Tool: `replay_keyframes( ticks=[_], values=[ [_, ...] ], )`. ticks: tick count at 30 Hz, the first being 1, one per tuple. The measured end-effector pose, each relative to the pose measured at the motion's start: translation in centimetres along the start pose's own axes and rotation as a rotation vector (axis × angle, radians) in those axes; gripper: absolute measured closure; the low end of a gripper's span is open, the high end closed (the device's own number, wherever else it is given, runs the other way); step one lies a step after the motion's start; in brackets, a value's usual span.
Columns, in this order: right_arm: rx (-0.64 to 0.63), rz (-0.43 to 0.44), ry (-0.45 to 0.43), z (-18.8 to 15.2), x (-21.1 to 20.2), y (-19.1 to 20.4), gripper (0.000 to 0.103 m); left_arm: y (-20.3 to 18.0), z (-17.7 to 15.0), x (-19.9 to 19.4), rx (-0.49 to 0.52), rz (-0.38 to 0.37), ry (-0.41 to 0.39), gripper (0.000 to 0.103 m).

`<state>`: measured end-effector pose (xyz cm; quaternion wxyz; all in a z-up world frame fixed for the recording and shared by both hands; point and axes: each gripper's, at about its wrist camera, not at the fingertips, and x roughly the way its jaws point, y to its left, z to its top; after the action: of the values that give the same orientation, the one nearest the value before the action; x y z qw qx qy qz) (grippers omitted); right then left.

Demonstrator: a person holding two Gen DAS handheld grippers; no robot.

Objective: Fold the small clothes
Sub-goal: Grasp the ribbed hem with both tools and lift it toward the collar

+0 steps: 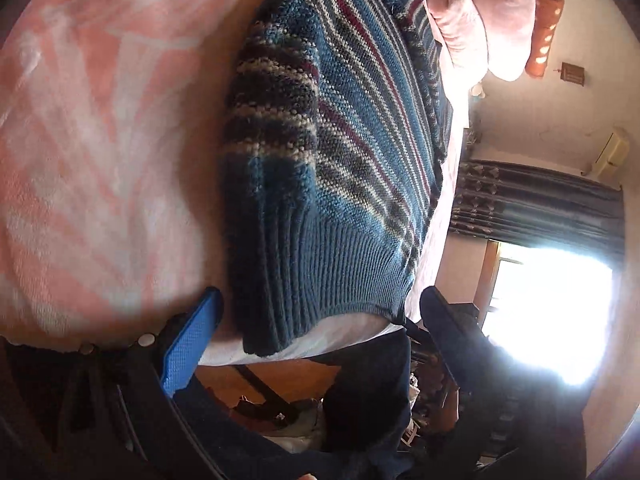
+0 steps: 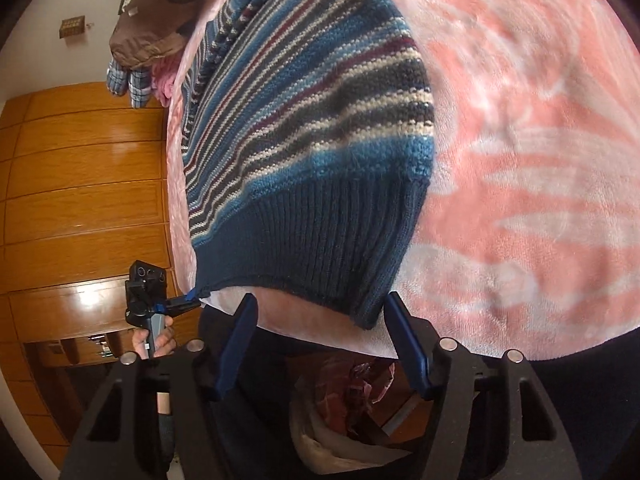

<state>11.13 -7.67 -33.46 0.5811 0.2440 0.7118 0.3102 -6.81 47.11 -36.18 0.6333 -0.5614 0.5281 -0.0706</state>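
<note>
A blue knit sweater (image 1: 332, 152) with white, grey and maroon stripes lies flat on a pink and white blanket (image 1: 92, 140). Its ribbed hem (image 1: 320, 280) reaches the bed's near edge. My left gripper (image 1: 324, 304) is open, its fingers standing wide on either side of one hem corner. In the right wrist view the same sweater (image 2: 304, 120) fills the middle, and my right gripper (image 2: 320, 306) is open around the other hem corner (image 2: 366, 316). The left gripper (image 2: 188, 300) shows there too, held by a hand (image 2: 158, 342) at the hem's far corner.
Other clothes are piled at the far end of the bed: a pink garment (image 1: 480, 20), a brown one (image 2: 148, 40) and a plaid one (image 2: 128, 80). A wooden wardrobe (image 2: 80, 180) stands beside the bed. A bright window (image 1: 552, 312) and a bag on the floor (image 2: 352, 400) lie below.
</note>
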Motion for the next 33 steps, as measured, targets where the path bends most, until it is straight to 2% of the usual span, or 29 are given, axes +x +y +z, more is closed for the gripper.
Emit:
replay_keyframes(
  ticks=[2,6,7,9,14,16,20,25,33],
  values=[
    [0.01,-0.003,0.002,-0.3,0.5,-0.4,0.039,-0.3,-0.4,0.6,-0.001,-0.02,0.021,0.005],
    [0.031,0.011,-0.001,-0.6,1.2,-1.0,0.043,-0.6,-0.6,1.7,0.015,0.04,0.037,0.009],
    [0.033,0.015,-0.003,-0.4,1.4,-1.1,0.045,-0.3,-0.4,1.7,0.007,0.068,0.034,0.022],
    [0.048,0.022,-0.013,-0.4,1.3,-1.7,0.052,0.3,0.0,1.7,-0.013,0.097,0.038,0.04],
    [0.081,0.061,-0.031,-0.5,0.9,-2.9,0.065,0.7,0.3,1.0,-0.026,0.101,0.027,0.056],
    [0.088,0.069,-0.041,-0.6,0.8,-3.2,0.074,1.0,0.4,1.0,-0.031,0.106,0.03,0.073],
    [0.097,0.086,-0.072,-0.6,0.3,-3.6,0.093,1.6,0.4,0.7,-0.047,0.101,0.013,0.09],
    [0.072,0.138,-0.104,-0.7,-1.2,-2.4,0.095,0.0,-0.3,-0.9,-0.031,0.05,-0.027,0.095],
    [-0.033,0.221,-0.188,0.6,-6.6,2.8,0.096,-5.0,-0.5,-6.2,0.033,-0.07,-0.12,0.096]
  ],
)
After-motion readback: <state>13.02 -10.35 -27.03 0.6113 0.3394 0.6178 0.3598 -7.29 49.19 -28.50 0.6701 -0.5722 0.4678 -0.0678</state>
